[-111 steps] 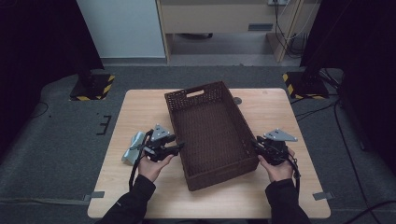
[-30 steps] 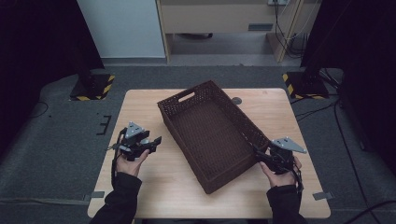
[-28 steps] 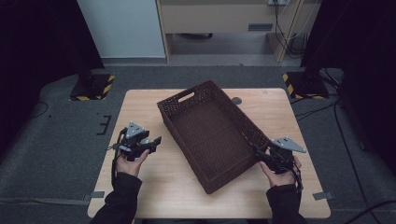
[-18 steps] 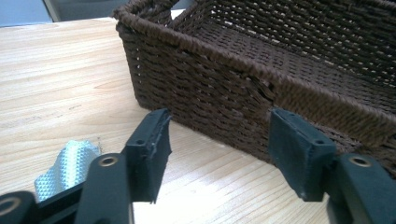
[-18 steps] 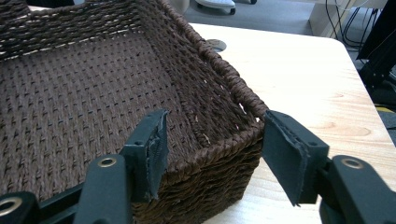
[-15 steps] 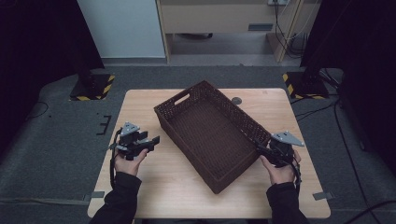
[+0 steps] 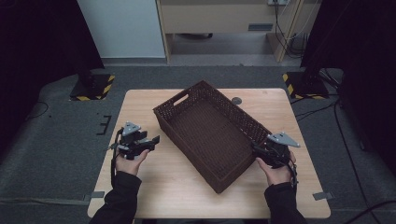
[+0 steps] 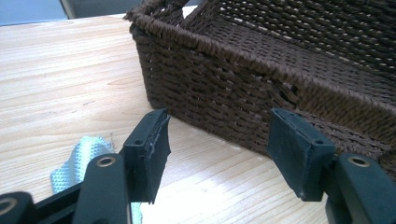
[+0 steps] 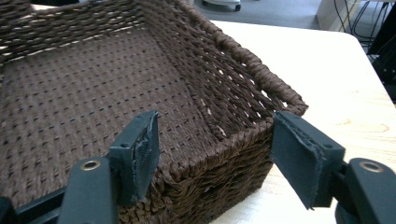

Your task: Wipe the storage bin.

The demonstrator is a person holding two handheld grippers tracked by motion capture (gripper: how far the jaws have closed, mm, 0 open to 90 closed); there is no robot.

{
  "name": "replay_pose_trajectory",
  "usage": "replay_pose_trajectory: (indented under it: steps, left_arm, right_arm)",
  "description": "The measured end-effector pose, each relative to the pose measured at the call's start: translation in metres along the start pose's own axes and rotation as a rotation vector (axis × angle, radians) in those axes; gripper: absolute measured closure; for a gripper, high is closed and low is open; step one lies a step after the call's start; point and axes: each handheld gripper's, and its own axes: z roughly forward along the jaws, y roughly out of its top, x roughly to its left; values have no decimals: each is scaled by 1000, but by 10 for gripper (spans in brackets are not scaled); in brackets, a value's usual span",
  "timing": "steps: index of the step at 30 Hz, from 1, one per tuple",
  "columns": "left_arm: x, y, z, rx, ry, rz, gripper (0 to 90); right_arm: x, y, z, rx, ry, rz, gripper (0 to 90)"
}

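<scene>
High view: wicker basket (image 7: 212,135) sits askew mid-worktop (image 7: 299,116) | right tool (image 7: 261,150) at its near-right corner, jaws just opened wide, rim between, unpressed | left tool (image 7: 152,141) wide, empty | basket likely light, stiff; grip rim or handle cutout.

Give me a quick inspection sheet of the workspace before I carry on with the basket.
Surface: wooden table, bare light wood, a small round grey spot near the far edge.
Job's things: brown woven basket, empty, lying askew on the table.
Clutter: a crumpled silvery-blue packet on the table under the left gripper.
Grippers: left gripper open, short of the basket wall; right gripper open, its jaws just widened, straddling a basket corner without pressing.
Cables: one trails from each gripper; more on the floor at right.
Surroundings: grey floor, yellow-black striped stand bases, dark curtains.
</scene>
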Motion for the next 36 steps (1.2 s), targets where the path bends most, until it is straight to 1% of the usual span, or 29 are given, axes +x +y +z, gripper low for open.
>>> replay_pose_trajectory:
  steps: [2,3,4,6,8,10,12,14,15,18,21,24,25,26,28,30,31,33,35,36]
  left_arm:
    - [1,0,0,0,-4,-3,380]
    - [1,0,1,1,-1,-5,381]
    - [2,0,1,3,0,-7,383]
    - [3,0,1,2,-1,-12,386]
    - [5,0,2,-1,3,-19,396]
    - [7,0,2,-2,4,-22,398]
    - [8,1,1,-5,4,-27,402]
    - [10,1,1,-7,7,-28,404]
    - [11,2,1,-9,7,-27,408]
    - [13,5,2,-16,8,-28,414]
    - [16,9,5,-21,15,-20,420]
    - [18,14,7,-29,21,-17,428]
    - [19,16,7,-32,19,-18,431]
    - [20,18,8,-36,19,-19,431]
    - [22,23,10,-43,19,-14,436]
    - [23,27,13,-47,22,-3,439]
    - [24,28,15,-50,22,1,443]
    - [26,31,19,-45,29,6,450]
    - [29,33,25,-41,34,6,460]
    - [31,34,28,-44,34,4,463]
  right_arm:
    - [-4,2,4,3,-1,1,340]
    - [-6,2,5,5,3,5,341]
    - [-9,3,7,8,13,19,344]
    - [-12,4,6,8,23,27,351]
    - [-8,4,-1,-12,22,9,360]
    - [-4,3,-4,-13,32,7,362]
    - [-1,2,-4,6,30,3,375]
    - [0,0,-1,3,34,12,399]
    - [-1,1,-1,3,23,9,409]
    - [-5,3,3,7,18,3,427]
    - [-9,5,9,0,-10,-2,446]
    - [-12,7,10,1,-7,3,449]
    - [-12,7,8,-1,-3,2,443]
    - [-11,7,5,-6,6,11,437]
    - [-7,6,2,-1,15,1,440]
    - [-4,4,3,12,11,-15,459]
    - [-3,4,4,12,4,-16,463]
    - [-4,6,6,22,-1,-29,468]
    - [-5,6,9,14,-16,-40,476]
    - [-5,6,10,14,-16,-42,477]
